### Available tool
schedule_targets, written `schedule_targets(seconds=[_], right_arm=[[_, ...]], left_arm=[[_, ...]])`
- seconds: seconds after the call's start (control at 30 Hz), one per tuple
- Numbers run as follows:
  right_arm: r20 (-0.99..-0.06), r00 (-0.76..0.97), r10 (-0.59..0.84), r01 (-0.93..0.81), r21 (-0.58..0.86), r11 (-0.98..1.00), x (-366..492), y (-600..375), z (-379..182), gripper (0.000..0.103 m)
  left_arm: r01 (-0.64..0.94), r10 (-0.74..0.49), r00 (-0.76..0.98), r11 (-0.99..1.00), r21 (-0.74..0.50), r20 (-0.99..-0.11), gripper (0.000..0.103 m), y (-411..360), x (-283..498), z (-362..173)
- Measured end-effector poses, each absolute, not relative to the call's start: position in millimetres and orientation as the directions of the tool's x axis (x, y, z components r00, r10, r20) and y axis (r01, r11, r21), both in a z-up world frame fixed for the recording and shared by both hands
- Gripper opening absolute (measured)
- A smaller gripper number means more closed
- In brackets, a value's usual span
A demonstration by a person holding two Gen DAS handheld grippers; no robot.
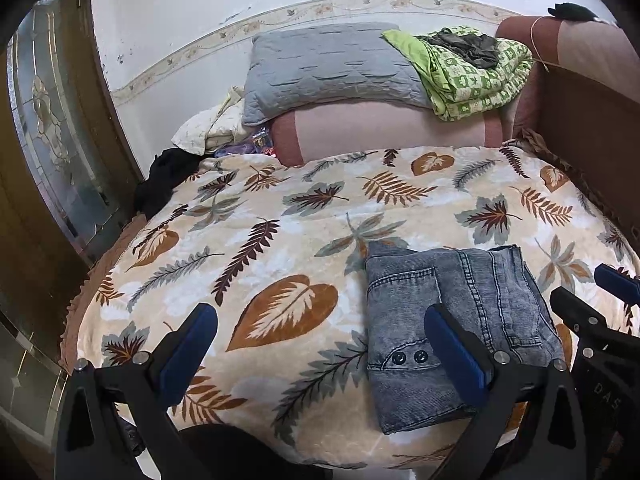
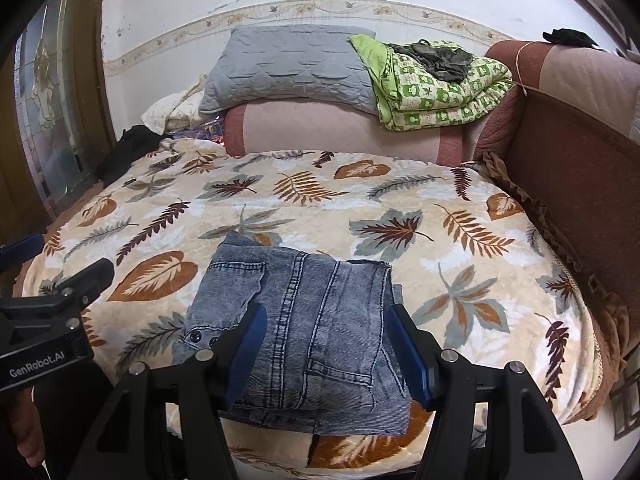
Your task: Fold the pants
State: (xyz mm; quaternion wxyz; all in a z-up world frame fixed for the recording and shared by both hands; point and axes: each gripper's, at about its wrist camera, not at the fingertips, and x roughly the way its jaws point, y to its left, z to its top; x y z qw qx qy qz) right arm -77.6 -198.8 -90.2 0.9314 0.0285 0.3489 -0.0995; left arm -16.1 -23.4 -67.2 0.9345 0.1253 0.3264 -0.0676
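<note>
Grey-blue jeans (image 1: 456,336) lie folded into a compact rectangle near the front edge of the leaf-patterned blanket (image 1: 280,240); they also show in the right wrist view (image 2: 312,340). My left gripper (image 1: 320,344) is open and empty, just left of the jeans, its right finger over their left part. My right gripper (image 2: 324,344) is open, its blue pads (image 2: 248,352) standing over the jeans on either side, not gripping. The right gripper shows at the right edge of the left wrist view (image 1: 600,308).
A grey pillow (image 1: 328,68) and a green folded quilt (image 1: 476,76) sit on a pink cushion (image 1: 384,128) at the back. A brown sofa arm (image 2: 576,168) bounds the right side. A glass-panelled door (image 1: 52,152) stands on the left. Dark cloth (image 1: 160,176) lies at the blanket's far left.
</note>
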Motion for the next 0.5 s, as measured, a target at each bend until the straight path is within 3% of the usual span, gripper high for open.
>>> schedule_targets(seconds=[0.5], right_arm=[[-0.665, 0.726, -0.179, 0.216, -0.027, 0.976, -77.4, -199.8, -93.7, 0.066]], left_arm=[[0.217, -0.045, 0.756, 0.958, 0.186, -0.653, 0.103, -22.1, -13.5, -74.2]])
